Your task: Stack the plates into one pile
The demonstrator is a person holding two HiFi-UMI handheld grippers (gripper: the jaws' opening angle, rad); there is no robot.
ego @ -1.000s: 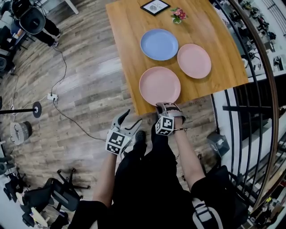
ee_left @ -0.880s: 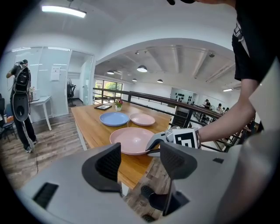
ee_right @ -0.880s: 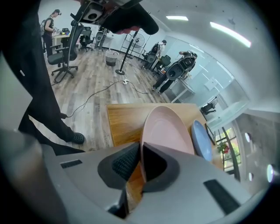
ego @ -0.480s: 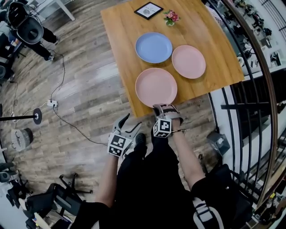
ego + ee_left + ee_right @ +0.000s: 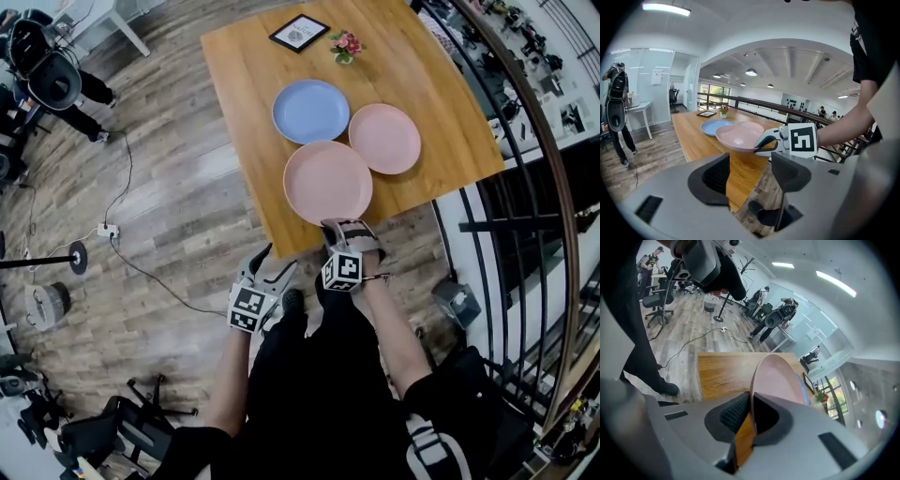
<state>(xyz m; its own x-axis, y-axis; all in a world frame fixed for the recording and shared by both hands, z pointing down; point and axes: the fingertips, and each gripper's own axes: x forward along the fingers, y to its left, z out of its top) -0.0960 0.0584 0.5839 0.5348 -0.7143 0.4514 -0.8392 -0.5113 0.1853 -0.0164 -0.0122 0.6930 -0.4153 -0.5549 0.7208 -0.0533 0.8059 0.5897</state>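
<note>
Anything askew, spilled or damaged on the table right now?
Nothing damaged or spilled. Only the near pink plate is off the wooden table, held by its rim in the right tongs, as stacking needs. The blue plate and far pink plate lie flat; the left tongs are open and empty.

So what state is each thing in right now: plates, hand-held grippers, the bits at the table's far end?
near pink plate: gripped at its near rim, raised off the table.
blue plate: flat on the table, untouched.
far pink plate: flat on the table, untouched.
right hand-held gripper: shut on the near pink plate's rim.
left hand-held gripper: open, empty.
framed picture: lying flat.
flower pot: upright.
</note>
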